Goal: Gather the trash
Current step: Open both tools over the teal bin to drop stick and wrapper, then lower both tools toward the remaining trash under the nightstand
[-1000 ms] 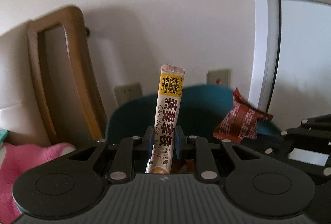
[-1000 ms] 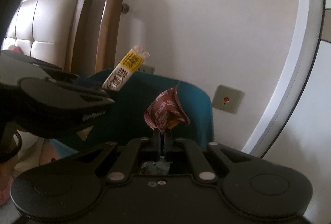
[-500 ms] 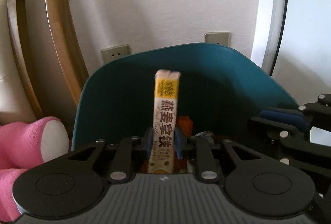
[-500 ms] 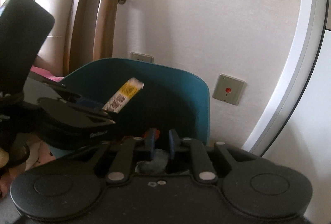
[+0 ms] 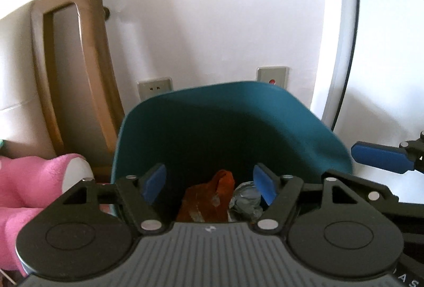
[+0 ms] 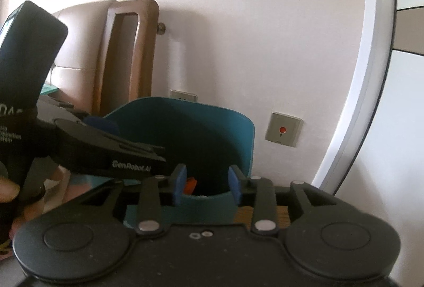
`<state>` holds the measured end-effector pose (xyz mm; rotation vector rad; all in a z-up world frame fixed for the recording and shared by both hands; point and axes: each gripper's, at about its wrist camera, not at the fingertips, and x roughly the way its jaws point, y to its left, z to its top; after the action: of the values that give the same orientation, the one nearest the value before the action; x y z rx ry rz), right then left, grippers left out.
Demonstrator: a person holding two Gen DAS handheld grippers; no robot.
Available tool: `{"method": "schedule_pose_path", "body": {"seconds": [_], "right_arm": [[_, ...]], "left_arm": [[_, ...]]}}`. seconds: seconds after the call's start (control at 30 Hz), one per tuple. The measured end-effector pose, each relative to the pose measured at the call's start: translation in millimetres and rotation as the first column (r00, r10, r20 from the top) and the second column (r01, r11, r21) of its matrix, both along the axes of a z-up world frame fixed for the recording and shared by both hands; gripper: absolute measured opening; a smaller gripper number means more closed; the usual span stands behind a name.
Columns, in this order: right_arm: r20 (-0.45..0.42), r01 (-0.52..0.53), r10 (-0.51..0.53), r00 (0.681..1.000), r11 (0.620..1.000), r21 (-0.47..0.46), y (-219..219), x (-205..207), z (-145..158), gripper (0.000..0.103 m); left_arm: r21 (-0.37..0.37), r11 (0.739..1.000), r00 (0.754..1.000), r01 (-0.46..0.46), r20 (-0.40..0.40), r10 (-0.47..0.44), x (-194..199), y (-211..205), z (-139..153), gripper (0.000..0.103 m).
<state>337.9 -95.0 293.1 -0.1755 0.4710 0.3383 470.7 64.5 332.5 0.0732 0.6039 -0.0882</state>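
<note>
Directly above the teal bin [image 5: 265, 112], the left gripper [image 5: 209, 182] hangs spread wide and empty, orange wrapper [image 5: 209, 197] and grey scrap [image 5: 245, 198] lying below, while the right gripper [image 6: 206, 185], also wide and empty, waits beside the rim.

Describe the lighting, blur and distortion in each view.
Left wrist view: soft daylight; the teal bin's inside falls into deep shadow; fisheye bends the white door frame. Right wrist view: the wooden headboard throws a faint shadow on the wall; the left gripper looms dark and slightly blurred.
</note>
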Motion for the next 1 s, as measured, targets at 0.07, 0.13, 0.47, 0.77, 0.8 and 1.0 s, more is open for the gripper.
{"method": "schedule_pose_path", "body": {"seconds": [0.07,0.13,0.47,0.77,0.8,1.0], "right_arm": [[0.015,-0.008,0.008,1.000,1.000,0.015,-4.4,-14.2,2.5,0.041],[0.038,-0.022,0.021,0.999,1.000,0.017,-7.9,-31.3,3.8,0.044],[0.087,-0.059,0.054,0.995,0.997,0.054,-27.0,-89.1,-14.3,0.050],[0.035,-0.035,0.032,0.999,0.994,0.101,-53.6,-123.7,-83.8,0.054],[0.020,-0.031,0.029,0.999,0.993,0.111,-57.1,-126.3,-93.7,0.055],[-0.106,0.045,-0.027,0.994,0.985,0.165,-76.4,-125.2,-171.6,0.056]], "left_arm": [[0.000,1.000,1.000,0.003,0.015,-0.003,-11.0,-0.8,5.6,0.074],[0.000,1.000,1.000,0.007,0.028,-0.007,-23.2,-2.0,9.1,0.074],[0.001,0.999,0.995,0.051,0.087,-0.051,-100.2,-9.5,3.2,0.074],[-0.040,0.995,0.990,0.093,0.111,-0.088,-147.9,-8.7,-45.2,0.083],[-0.037,0.994,0.989,0.100,0.109,-0.095,-151.3,-9.9,-53.8,0.084],[-0.075,0.986,0.987,0.152,0.069,-0.147,-156.7,-12.0,-120.9,0.089]]}}
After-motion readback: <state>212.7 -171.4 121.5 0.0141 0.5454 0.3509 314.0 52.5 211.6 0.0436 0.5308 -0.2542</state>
